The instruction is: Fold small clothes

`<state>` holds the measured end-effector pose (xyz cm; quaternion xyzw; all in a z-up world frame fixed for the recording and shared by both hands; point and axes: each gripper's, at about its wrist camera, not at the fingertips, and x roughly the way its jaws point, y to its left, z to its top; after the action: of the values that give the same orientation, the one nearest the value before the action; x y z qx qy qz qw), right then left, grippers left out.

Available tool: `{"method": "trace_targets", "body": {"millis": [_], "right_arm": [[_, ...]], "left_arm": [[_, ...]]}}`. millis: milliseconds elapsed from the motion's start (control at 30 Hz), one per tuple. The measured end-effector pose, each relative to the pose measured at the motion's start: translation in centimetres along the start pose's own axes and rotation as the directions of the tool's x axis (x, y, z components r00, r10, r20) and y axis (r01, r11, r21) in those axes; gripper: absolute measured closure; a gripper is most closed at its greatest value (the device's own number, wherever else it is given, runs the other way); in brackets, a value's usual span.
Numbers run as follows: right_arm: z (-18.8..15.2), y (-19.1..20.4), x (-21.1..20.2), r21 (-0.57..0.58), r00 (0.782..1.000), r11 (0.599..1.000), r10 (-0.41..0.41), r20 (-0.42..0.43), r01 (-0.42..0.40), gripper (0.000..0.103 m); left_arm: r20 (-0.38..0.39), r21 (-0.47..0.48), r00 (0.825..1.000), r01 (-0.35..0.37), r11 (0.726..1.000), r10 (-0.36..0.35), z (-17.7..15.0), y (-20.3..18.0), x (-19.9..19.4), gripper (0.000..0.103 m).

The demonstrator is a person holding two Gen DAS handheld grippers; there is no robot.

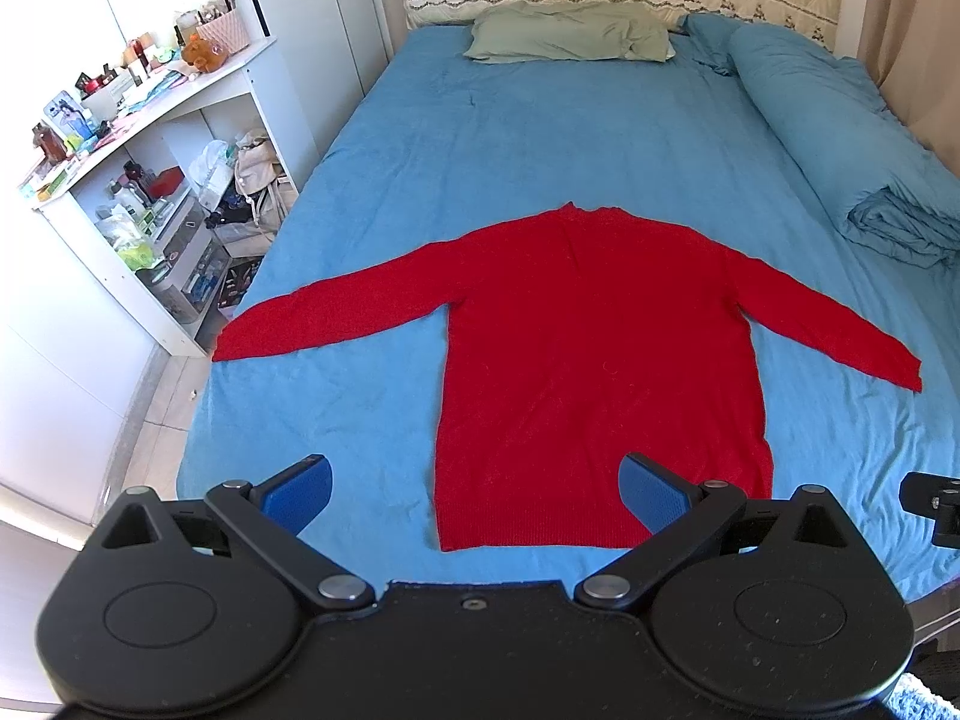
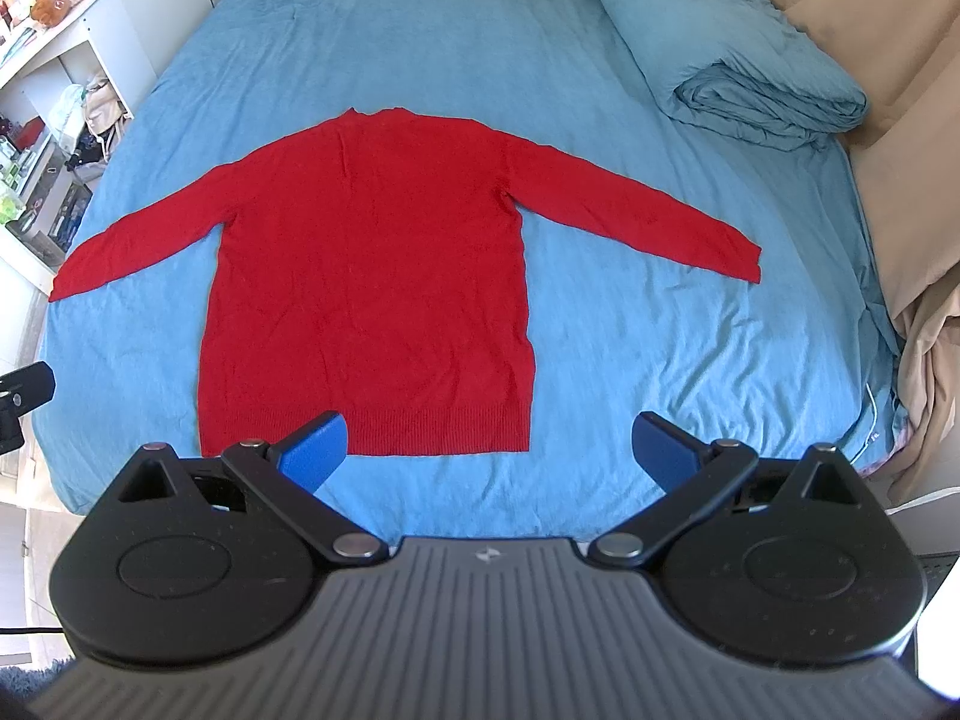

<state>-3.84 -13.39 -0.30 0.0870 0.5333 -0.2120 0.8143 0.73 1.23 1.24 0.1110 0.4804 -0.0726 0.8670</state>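
Left wrist view: left gripper [image 1: 475, 489] spread wide, holding nothing, above the hem of a red knitted long-sleeved sweater [image 1: 594, 360] lying flat, sleeves outstretched, on the blue terry bed sheet [image 1: 510, 138]. Folding looks not yet begun.

Right wrist view: right gripper [image 2: 489, 447] likewise spread, empty, near the ribbed hem. Next move likely needs a sleeve pinched and carried inward.

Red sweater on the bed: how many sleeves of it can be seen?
2. The red sweater lies flat: one sleeve stretches toward the shelf side, the other sleeve toward the rolled blue duvet. None hidden.
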Motion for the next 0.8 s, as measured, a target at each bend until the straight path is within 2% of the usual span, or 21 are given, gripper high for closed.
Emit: {"method": "trace_targets", "body": {"millis": [800], "right_arm": [[0.60,-0.05,-0.01,-0.003,1.000,1.000,0.002,0.004,-0.002,0.000]], "left_arm": [[0.006,-0.001,1.000,-0.004,1.000,0.004,0.53,-0.06,0.72,0.000]]}}
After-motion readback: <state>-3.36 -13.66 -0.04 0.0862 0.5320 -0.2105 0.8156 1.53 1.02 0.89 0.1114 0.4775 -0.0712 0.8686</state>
